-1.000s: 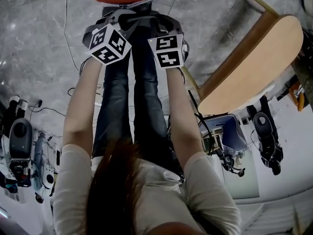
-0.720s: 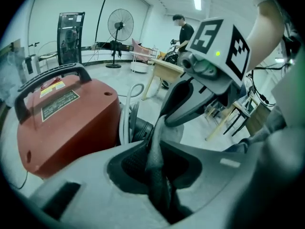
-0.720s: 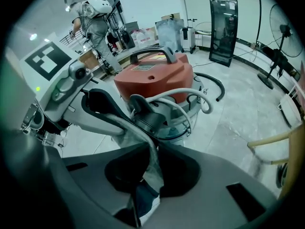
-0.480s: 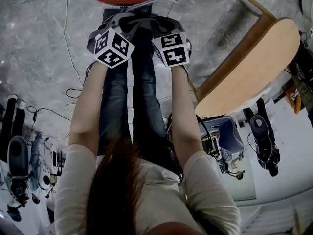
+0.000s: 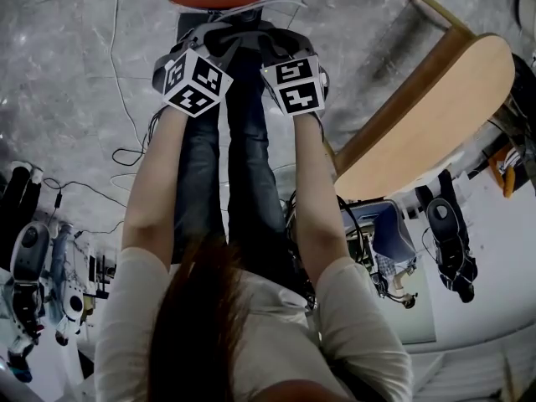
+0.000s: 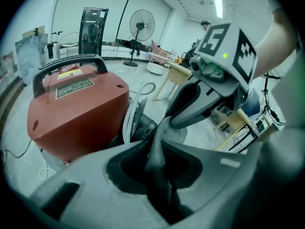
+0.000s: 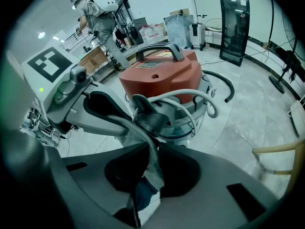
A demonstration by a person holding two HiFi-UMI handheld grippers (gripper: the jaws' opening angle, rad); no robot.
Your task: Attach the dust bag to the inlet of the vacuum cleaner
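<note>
Pinching the dust bag (image 6: 155, 162), both hand-held grippers (image 6: 158, 141) (image 7: 153, 147) just eased slightly wider.

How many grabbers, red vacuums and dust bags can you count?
Grippers: 2, the left gripper and the right gripper; the right's jaws have just been opening, dust bag between them
Red vacuum cleaner: 1
Dust bag: 1
Total: 4

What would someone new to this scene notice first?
The red vacuum cleaner on the floor straight ahead dominates both gripper views. Right in front of it, the left tongs and right tongs each pinch the grey dust bag stretched between them; the right tongs' jaws have just been opening slightly, with the fabric between them. A wooden chair stands to the person's right.
</note>
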